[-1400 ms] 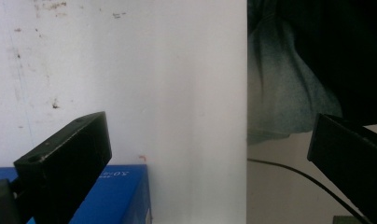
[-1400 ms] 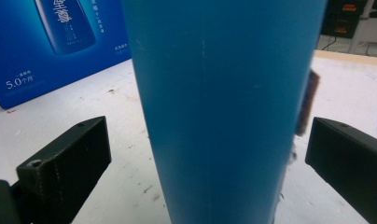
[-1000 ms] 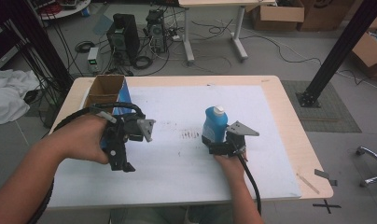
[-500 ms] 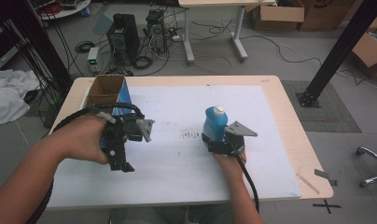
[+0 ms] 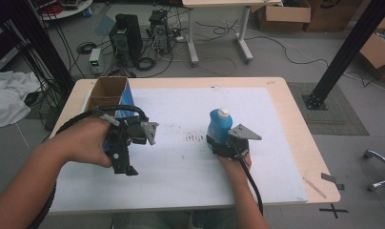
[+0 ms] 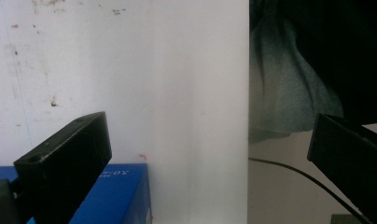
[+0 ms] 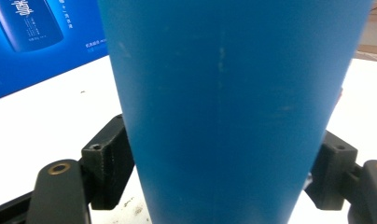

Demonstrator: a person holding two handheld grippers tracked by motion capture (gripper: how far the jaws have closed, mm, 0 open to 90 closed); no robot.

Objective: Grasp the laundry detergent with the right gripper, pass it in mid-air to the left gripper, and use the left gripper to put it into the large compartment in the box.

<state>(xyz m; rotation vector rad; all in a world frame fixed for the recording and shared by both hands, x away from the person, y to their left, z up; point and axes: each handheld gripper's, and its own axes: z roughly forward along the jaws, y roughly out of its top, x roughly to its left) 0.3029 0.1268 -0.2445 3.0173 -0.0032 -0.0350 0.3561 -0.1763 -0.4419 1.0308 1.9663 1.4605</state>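
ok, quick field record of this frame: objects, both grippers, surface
bottle: blue bottle, white cap, upright on the white sheet
right gripper: jaws have just been closing on the bottle base, pads against both sides in the right gripper view
left gripper: open, nothing between its jaws, held above the sheet
box: open cardboard box with blue side, at the table's far left
surface: sheet on wooden table

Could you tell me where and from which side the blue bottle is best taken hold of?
Probably low on the body of the blue bottle, level, from the person's side. It stands upright on the white mat, and its neck narrows to a small white cap, so the broad lower body offers more surface. The right gripper has just been closing there, a jaw on each flank.
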